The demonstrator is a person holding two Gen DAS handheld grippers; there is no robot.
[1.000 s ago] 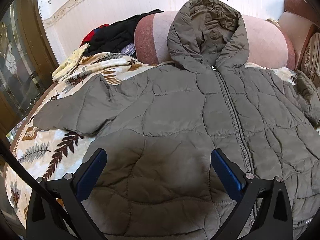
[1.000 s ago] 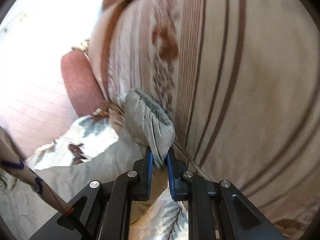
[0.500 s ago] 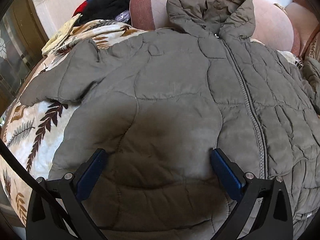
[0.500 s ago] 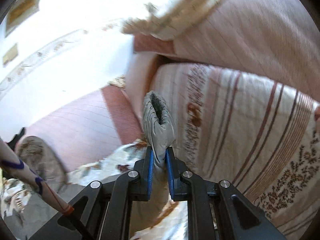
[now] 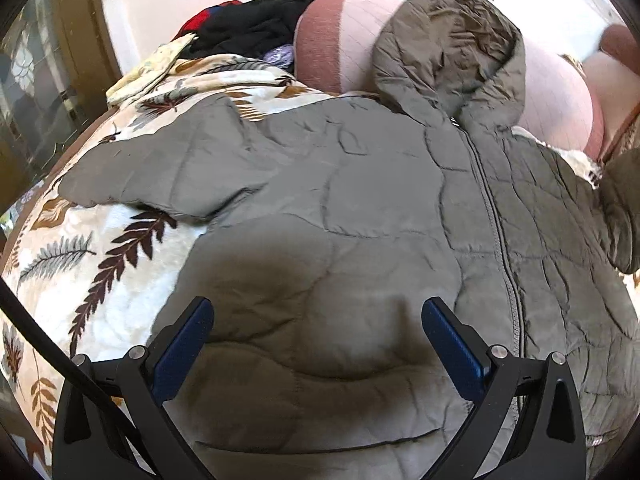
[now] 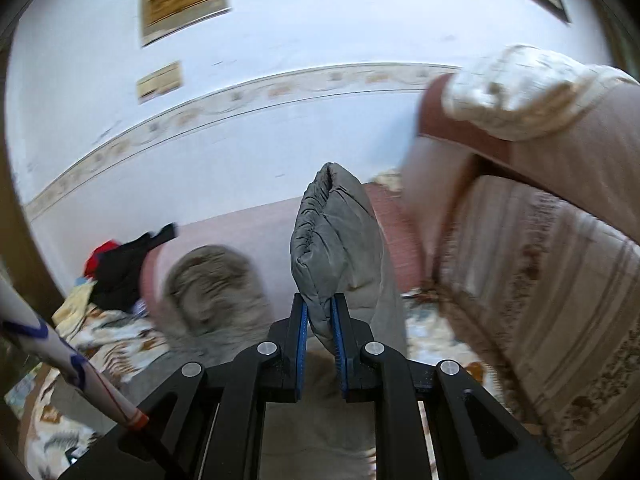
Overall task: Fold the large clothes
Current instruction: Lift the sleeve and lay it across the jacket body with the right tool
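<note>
Jacket (image 5: 352,216) fabric fills most of my left wrist view: an olive-grey quilted puffer, laid front up on a leaf-print blanket (image 5: 100,264) that covers the sofa. Its zipper (image 5: 492,216) is closed and runs from the collar down toward the lower right of the frame. The hood (image 5: 448,52) stands propped against the pink and rust backrest cushion (image 5: 348,48) at top centre, lining showing and wrinkled. One sleeve (image 5: 152,172) stretches flat to the left edge of the frame across the blanket; the stitching divides the body into puffy, irregular panels, with a dark shadow over the lower middle. My left hand-held gripper (image 5: 316,332) hangs over the jacket's lower front with its blue-padded fingers (image 5: 184,340) spread wide apart, nothing between them. A pile of black and red clothes (image 5: 260,24) sits at the upper left behind the blanket.

In the right wrist view, my right hand-held gripper (image 6: 320,320) is clamped on the other sleeve's cuff (image 6: 332,240), the blue pads pressed against the fabric. The elastic-gathered cuff stands upright above the fingertips at frame centre, lifted off the sofa, with the rest of the sleeve trailing down behind the jaws. The hood (image 6: 212,288) shows blurred at lower left, and a striped cushion (image 6: 560,300) fills the right side.
</note>
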